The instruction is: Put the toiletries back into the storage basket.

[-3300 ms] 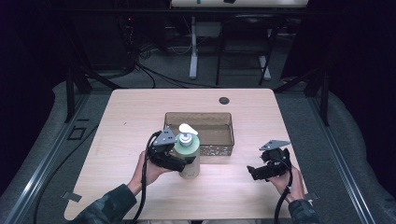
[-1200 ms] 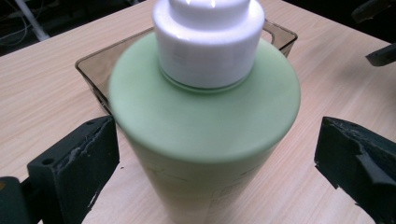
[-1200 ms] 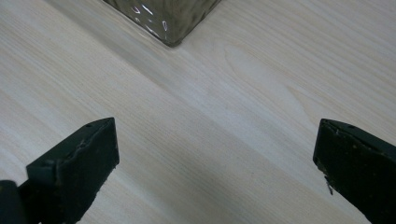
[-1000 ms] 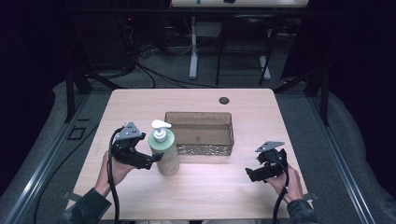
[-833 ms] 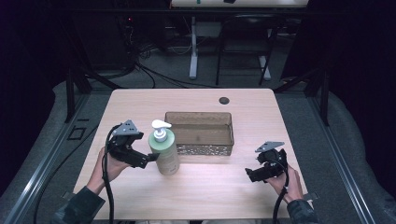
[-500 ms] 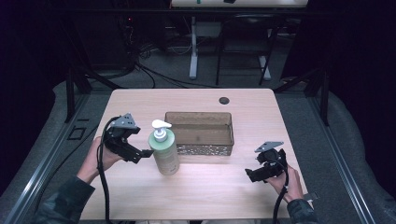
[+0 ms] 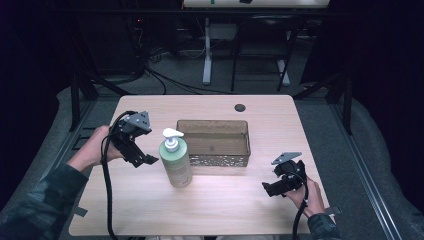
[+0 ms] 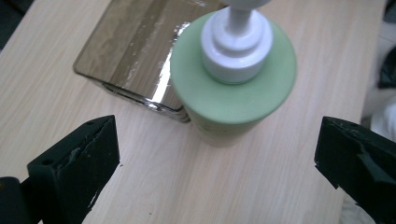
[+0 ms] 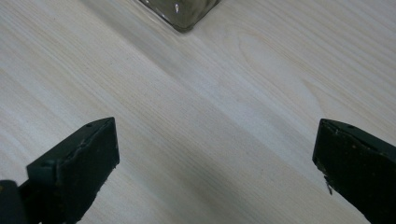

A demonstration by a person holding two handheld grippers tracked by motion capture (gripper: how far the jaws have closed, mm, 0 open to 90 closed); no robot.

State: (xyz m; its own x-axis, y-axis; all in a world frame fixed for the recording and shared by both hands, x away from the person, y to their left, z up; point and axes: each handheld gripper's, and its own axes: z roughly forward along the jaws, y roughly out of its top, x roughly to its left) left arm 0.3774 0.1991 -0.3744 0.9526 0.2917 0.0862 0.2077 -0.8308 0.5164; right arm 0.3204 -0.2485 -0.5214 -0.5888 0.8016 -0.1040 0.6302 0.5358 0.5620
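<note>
L gripper point(image 7: 145, 159) hangs tilted, jaws spread wide, just left of the upright soap bottle point(image 7: 175, 161), which touches the basket point(image 7: 212, 159). Its own view looks down on the bottle cap. R gripper point(image 7: 270, 188) sits low, released, over bare table point(image 9: 196, 116).

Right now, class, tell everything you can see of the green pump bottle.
The pump bottle has a pale green, plastic-looking body, a white collar and a white pump head. It stands upright on the wooden table, just at the near left corner of the brown basket. The left gripper is open beside it, not touching.
</note>
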